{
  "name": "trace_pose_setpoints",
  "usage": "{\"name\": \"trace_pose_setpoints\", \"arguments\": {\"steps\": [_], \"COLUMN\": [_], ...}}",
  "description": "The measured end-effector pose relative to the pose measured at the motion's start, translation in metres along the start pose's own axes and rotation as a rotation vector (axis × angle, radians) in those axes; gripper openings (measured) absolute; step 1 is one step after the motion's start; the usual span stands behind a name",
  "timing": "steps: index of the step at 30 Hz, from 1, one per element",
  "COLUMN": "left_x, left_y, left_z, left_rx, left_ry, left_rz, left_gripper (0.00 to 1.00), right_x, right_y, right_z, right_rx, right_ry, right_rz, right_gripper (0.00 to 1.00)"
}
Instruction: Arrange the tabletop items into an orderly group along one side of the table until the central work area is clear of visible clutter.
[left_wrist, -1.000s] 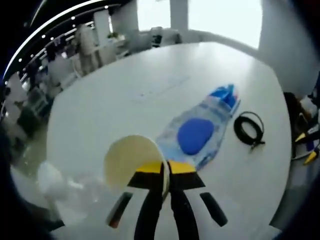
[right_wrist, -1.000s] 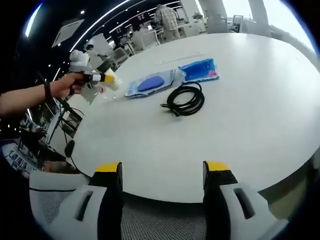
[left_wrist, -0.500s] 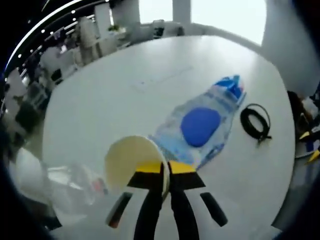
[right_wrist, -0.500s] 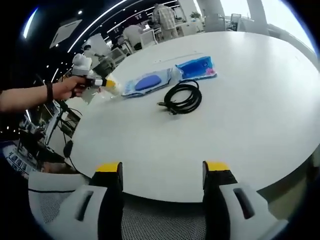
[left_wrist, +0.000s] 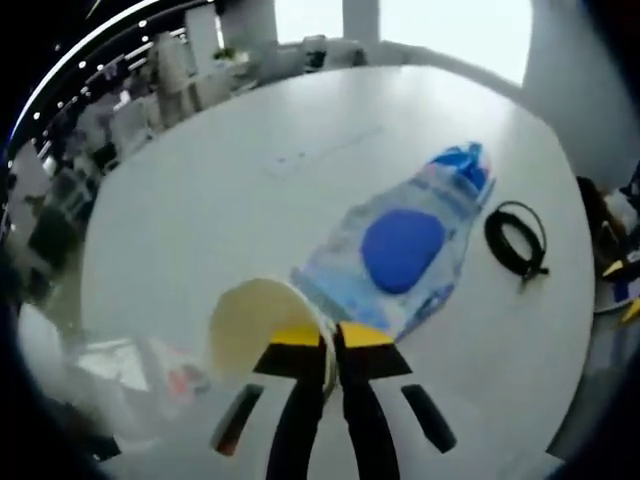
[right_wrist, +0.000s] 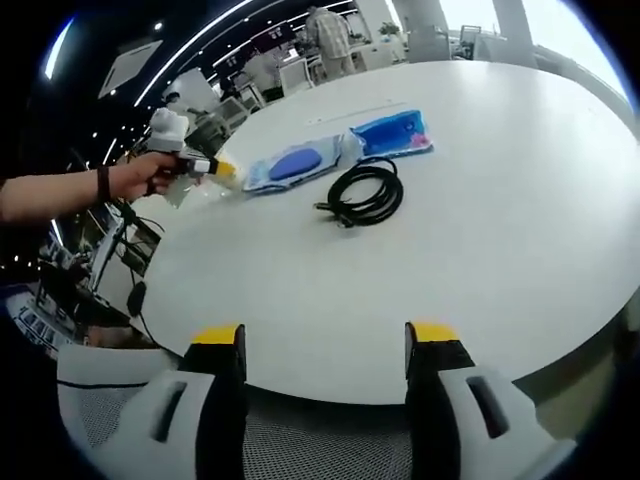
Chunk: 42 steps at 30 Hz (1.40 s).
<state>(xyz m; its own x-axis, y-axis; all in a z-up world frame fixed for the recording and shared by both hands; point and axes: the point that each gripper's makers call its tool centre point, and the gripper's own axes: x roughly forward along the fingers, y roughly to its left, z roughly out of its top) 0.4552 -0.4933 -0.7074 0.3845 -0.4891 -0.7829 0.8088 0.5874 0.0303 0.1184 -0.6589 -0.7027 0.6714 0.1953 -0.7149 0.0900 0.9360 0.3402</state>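
Left gripper (left_wrist: 333, 345) clenched on cream disc (left_wrist: 258, 325); right gripper (right_wrist: 325, 345) released, table (right_wrist: 480, 220) ahead

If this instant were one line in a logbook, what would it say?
left gripper: shut on pale yellow round disc | right gripper: open, holding nothing | white round table: clear packet with blue oval, coiled black cable

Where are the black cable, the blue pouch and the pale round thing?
black cable (right_wrist: 368, 197), right gripper view, on the coiled loops.
blue pouch (right_wrist: 394, 136), right gripper view, on the middle of its flat face.
pale round thing (left_wrist: 256, 322), left gripper view, on its cream disc beside the closed jaws.
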Motion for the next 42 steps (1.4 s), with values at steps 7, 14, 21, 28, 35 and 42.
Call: {"name": "trace_pose_setpoints", "arguments": {"steps": [7,14,21,28,35,42], "left_x": [0.003,0.004,0.005,0.000,-0.008,-0.016], "left_y": [-0.001,-0.001,-0.002,-0.006,-0.006,-0.005], "left_z": [-0.001,0.000,-0.001,0.002,0.004,0.004], "left_rx": [0.014,0.023,0.034,0.058,0.080,0.089], "left_ry": [0.007,0.006,0.011,-0.003,-0.019,-0.026], "left_rz": [-0.001,-0.001,-0.006,-0.012,-0.013,-0.014], "left_gripper": [0.04,0.07,0.10,0.21,0.31,0.31], "right_x": [0.000,0.000,0.001,0.001,0.001,0.000], "right_y": [0.000,0.000,0.001,0.001,0.002,0.005], "right_z": [0.000,0.000,-0.001,-0.001,-0.001,-0.002], "right_rx": [0.000,-0.002,-0.001,0.000,-0.008,-0.022], "right_ry": [-0.001,-0.002,0.002,0.000,0.001,0.003], "right_rz": [0.000,0.000,0.001,0.002,0.004,0.011], "right_gripper": [0.64,0.64,0.64,0.64,0.64,0.64]}}
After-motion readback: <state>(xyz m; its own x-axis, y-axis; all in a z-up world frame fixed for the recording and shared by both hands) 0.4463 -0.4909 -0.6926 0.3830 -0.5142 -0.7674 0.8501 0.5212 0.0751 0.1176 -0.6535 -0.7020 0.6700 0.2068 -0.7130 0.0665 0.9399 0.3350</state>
